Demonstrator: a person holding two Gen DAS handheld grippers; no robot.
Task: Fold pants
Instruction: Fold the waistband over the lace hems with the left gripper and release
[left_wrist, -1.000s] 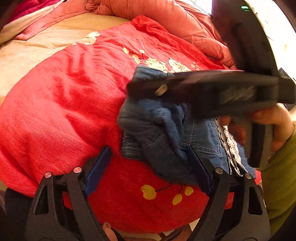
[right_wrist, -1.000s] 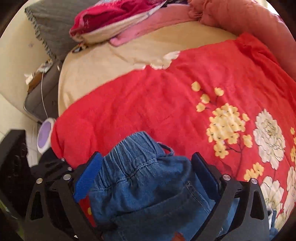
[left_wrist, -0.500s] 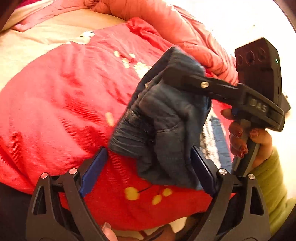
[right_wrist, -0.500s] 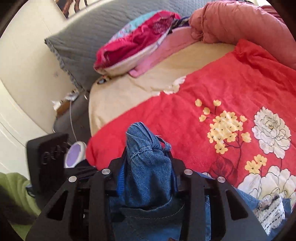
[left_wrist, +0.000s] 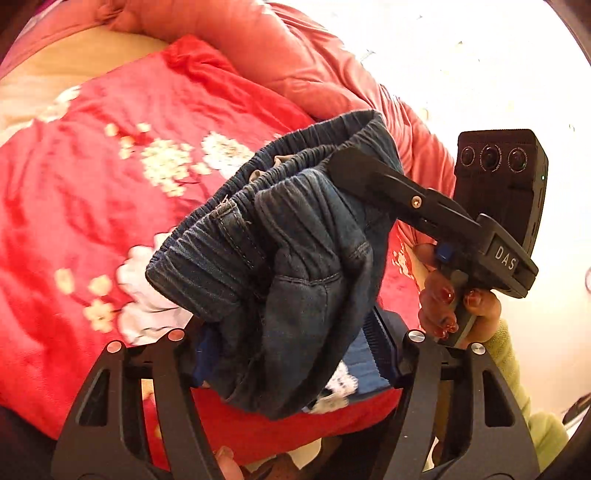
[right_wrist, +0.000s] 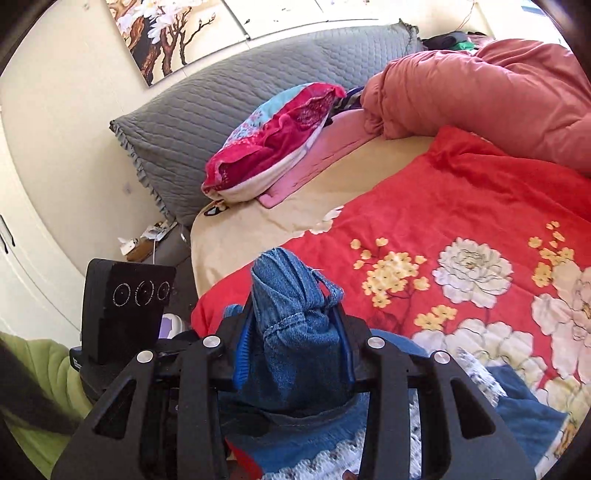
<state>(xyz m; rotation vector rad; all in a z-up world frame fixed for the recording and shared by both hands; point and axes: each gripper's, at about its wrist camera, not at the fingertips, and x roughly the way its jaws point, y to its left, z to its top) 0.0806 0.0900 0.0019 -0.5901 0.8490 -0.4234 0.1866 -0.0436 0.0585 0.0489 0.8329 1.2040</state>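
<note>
Denim pants (left_wrist: 295, 266), one pair, hang bunched over the floral quilt (left_wrist: 92, 206), clamped by right gripper (right_wrist: 295, 354), while left gripper (left_wrist: 291, 354) has just been closing around them.

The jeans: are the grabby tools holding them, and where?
Yes. The right tool pinches the jeans by the bunched waistband; the left tool has just been closing around them lower down.

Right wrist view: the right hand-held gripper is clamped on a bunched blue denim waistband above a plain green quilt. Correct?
Not quite. The right hand-held gripper is clamped on the bunched blue denim waistband, but the quilt below is red with white and yellow flowers, not plain green. The right wrist view shows it.
</note>
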